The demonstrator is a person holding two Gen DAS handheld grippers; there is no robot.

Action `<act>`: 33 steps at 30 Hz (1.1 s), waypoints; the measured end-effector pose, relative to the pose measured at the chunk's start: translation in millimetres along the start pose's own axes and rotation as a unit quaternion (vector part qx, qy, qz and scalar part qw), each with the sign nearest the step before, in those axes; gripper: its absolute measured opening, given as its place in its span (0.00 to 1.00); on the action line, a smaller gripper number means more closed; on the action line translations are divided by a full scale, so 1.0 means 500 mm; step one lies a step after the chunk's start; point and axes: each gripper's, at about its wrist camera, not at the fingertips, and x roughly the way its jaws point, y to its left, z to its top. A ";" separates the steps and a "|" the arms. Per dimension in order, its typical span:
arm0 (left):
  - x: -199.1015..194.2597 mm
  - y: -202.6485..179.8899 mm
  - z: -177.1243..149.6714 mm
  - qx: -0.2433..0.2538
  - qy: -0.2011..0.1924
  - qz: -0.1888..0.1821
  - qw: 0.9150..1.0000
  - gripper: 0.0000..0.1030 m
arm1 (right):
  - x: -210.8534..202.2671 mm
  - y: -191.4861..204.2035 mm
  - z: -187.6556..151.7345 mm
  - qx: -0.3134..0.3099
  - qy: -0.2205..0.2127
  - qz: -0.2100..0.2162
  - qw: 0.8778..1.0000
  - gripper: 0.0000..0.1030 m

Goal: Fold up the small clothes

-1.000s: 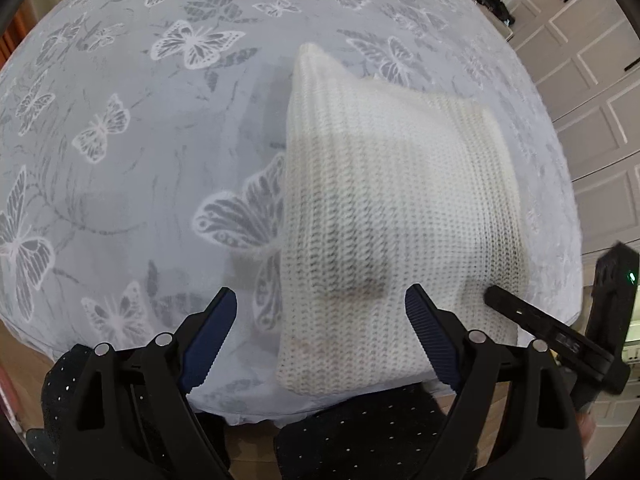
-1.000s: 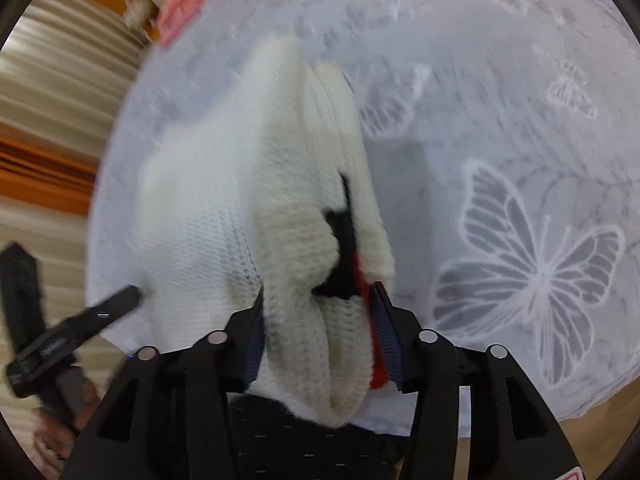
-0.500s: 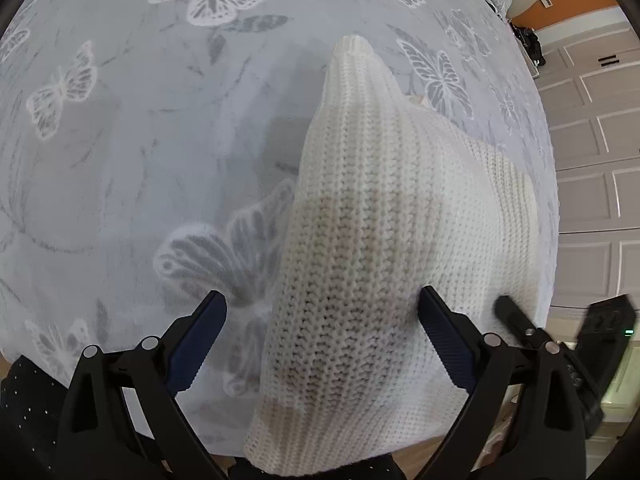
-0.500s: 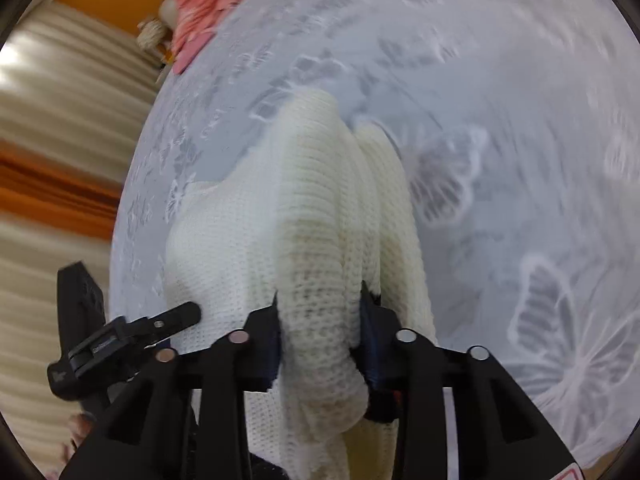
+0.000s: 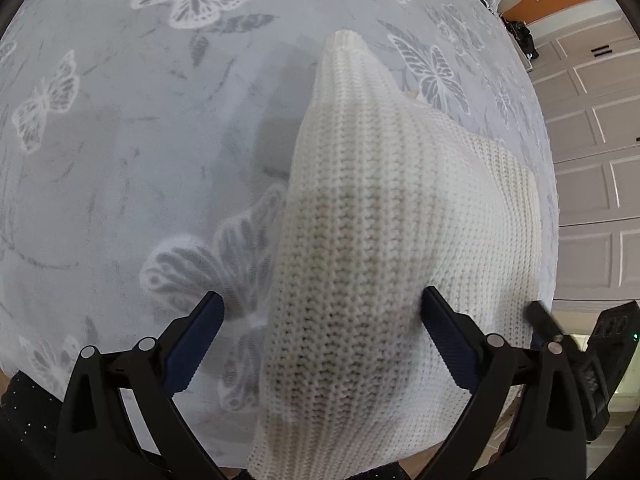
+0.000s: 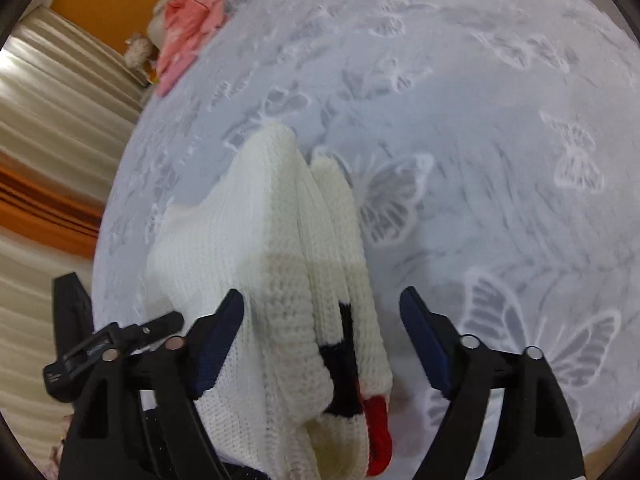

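Note:
A white knitted garment (image 5: 372,248) lies folded on the grey butterfly-print bedspread (image 5: 140,152), near the bed's front edge. In the right wrist view the garment (image 6: 264,256) shows stacked folded layers with a black and red patch (image 6: 352,384) at the near end. My left gripper (image 5: 320,332) is open, its jaws either side of the garment's near ridge, empty. My right gripper (image 6: 320,320) is open, its jaws spread around the folded edge. Each gripper shows at the edge of the other's view.
Pink clothes (image 6: 192,20) lie at the bed's far corner by an orange wall. White cupboard doors (image 5: 596,168) stand beyond the bed's right side. Striped curtains (image 6: 52,128) hang to the left in the right wrist view.
My right gripper was shut on the garment's folded edge and has opened, letting it go. Both grippers have moved closer over the garment. The left stayed open.

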 end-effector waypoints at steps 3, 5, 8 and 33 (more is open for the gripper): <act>0.007 0.018 -0.007 -0.030 0.008 -0.019 0.999 0.96 | 0.048 -0.018 0.002 0.017 0.053 0.011 0.998 0.77; 0.016 0.032 -0.012 -0.057 0.013 -0.039 0.998 0.96 | 0.086 -0.034 -0.009 0.044 0.081 0.035 0.995 0.77; 0.014 0.037 -0.010 -0.057 0.021 -0.054 0.997 0.81 | 0.098 -0.028 -0.018 0.065 0.077 0.069 0.993 0.47; -0.060 -0.016 -0.100 0.043 -0.005 0.010 0.999 0.77 | 0.017 0.025 0.093 -0.022 0.041 0.006 0.999 0.14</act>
